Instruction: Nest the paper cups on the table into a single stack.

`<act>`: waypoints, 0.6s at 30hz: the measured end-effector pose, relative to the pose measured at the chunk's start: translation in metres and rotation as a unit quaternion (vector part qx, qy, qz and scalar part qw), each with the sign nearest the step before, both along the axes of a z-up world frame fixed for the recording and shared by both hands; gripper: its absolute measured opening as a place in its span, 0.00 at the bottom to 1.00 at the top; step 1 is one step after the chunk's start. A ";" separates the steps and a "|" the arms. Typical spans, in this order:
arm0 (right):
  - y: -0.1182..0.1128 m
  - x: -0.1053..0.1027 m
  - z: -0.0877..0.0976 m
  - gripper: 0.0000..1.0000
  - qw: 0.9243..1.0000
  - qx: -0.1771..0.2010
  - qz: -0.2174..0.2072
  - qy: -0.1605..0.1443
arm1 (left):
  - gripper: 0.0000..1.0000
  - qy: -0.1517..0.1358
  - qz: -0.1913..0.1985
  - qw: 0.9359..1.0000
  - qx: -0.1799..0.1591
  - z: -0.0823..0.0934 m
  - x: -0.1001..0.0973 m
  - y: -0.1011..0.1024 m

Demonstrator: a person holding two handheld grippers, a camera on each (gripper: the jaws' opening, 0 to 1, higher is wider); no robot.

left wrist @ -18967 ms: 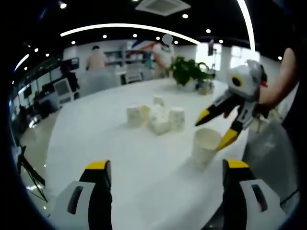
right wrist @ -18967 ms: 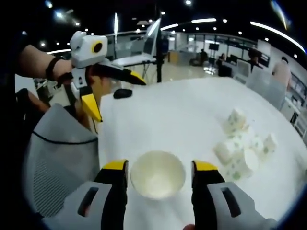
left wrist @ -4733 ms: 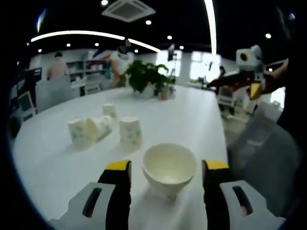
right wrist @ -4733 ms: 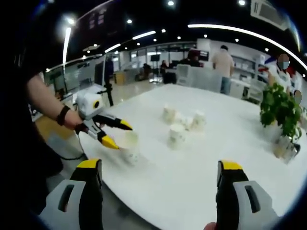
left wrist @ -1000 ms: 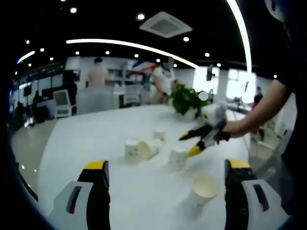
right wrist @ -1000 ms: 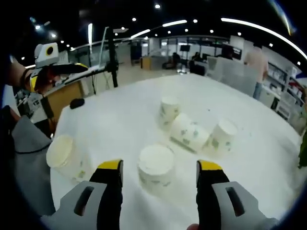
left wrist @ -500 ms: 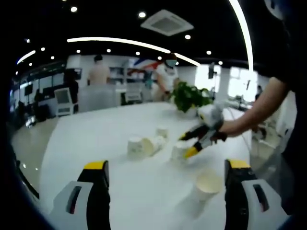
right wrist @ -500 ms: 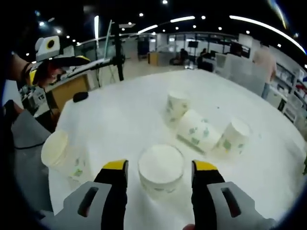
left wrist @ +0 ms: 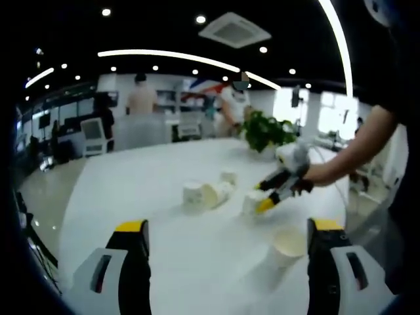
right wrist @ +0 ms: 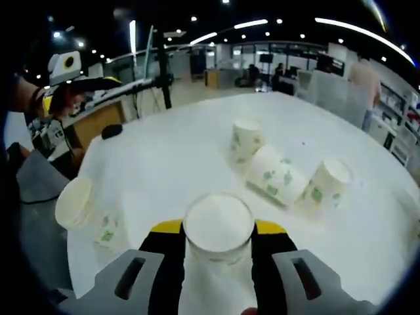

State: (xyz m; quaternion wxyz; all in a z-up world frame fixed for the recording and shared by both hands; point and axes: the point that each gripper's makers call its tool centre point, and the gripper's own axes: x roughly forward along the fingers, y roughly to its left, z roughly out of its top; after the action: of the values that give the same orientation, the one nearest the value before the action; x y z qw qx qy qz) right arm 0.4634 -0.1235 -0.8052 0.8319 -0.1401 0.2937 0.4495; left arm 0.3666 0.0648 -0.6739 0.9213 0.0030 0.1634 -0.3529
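Right gripper (right wrist: 218, 231) fingers pressed against both sides of an upturned paper cup (right wrist: 218, 230), closed base toward the camera, held at 6 o'clock in the right gripper view; seen from the left gripper view at 3 o'clock, clamped on that same cup. Left gripper (left wrist: 226, 230) fingers spread wide, holding nothing, hanging above the white table (left wrist: 131, 190). Upright open cup (right wrist: 82, 209) at 9 o'clock in the right gripper view, near the table's edge (likely the base of the stack). Three more cups farther in at 1 to 2 o'clock: one upside down (right wrist: 244, 146), one lying on its side (right wrist: 275, 173) touching it, one more upside down (right wrist: 327, 183) just beside. Thin paper, so light, easily crushed, apt to slide or tip: best taken mid-wall with gentle pressure, never at the soft rim. Needs turning mouth-up before nesting, probably. Plenty of bare tabletop between the cluster and the upright cup for the carry; edge close by that cup, with a chair (right wrist: 33, 216) beyond, so little margin on that side.
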 end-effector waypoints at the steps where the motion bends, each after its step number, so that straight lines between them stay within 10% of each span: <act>1: 0.000 -0.001 0.000 0.36 1.000 0.001 -0.001 0.002 | 0.99 0.001 -0.002 1.000 0.002 -0.001 -0.001 0.000; 18: -0.013 -0.005 0.050 0.36 0.999 0.028 -0.037 -0.015 | 0.99 -0.008 -0.009 1.000 -0.001 0.007 -0.003 -0.003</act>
State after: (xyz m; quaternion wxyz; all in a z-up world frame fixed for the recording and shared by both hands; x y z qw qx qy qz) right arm 0.4581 -0.1369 -0.7553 0.8558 -0.1123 0.2735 0.4244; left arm 0.3637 0.0619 -0.6674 0.9194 0.0067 0.1553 -0.3612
